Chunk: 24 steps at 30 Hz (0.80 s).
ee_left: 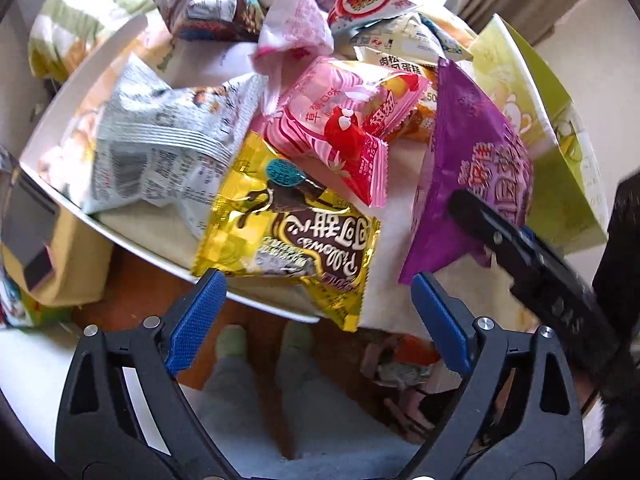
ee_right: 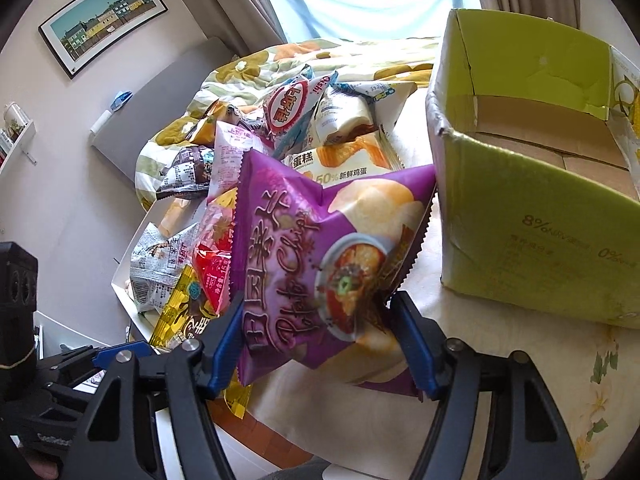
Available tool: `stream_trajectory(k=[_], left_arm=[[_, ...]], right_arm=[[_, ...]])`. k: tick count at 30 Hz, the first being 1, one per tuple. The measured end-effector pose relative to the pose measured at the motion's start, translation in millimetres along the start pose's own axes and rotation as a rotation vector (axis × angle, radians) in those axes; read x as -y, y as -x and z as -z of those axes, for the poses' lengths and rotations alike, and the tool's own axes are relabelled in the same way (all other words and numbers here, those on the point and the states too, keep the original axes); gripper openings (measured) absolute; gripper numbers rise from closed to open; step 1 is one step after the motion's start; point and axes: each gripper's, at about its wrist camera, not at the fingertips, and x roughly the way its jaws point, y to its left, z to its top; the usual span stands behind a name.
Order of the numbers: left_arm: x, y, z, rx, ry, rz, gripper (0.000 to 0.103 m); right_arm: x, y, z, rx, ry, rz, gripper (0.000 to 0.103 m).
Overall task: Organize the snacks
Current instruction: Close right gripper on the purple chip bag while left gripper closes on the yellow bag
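Right wrist view gives you, at 2 o'clock, the biggest thing: a green corrugated cardboard box [ee_right: 532, 216], top open, flaps torn and creased, its near wall just beside the purple chip bag [ee_right: 320, 264]. Your right gripper [ee_right: 320, 316] is clamped on that glossy, puffed bag, the blue ribbed pads pressing its lower sides, serrated seam toward the box. At 10 o'clock the crinkled snack pile [ee_right: 256, 168] fills a white tray [ee_right: 120, 284]; pale floral cloth [ee_right: 520, 364] lies bare at 4 o'clock. Left wrist view shows your left gripper [ee_left: 320, 312] with its fingers spread wide and nothing between them, just short of the yellow foil packet [ee_left: 288, 236] overhanging the tray rim [ee_left: 60, 192] at 12 o'clock
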Motion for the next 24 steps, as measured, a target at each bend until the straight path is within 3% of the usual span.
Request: stream_trajectory(k=[11,15,20,24], left_arm=[[13.3,-31.3,-27.6,0.004,0.067,-0.063,0.093],[32.1,-43.7,-26.8,-0.006,-0.059,-0.16,0.098],[47.1,-50.9,-26.4,0.005,-0.181,-0.197,0.1],[70.7,-60.7,-18.4,0.028,-0.373,-0.302,0.102]], right_arm=[[15.4,12.7,10.1,-0.011,0.018,-0.018,0.065],[22.2,9.5,12.9,-0.036,0.008,-0.04,0.065],[31.3,9.3,11.7,-0.041,0.014,-0.07,0.064],[34.9,10.7,13.4,-0.045,0.035,-0.097,0.064]])
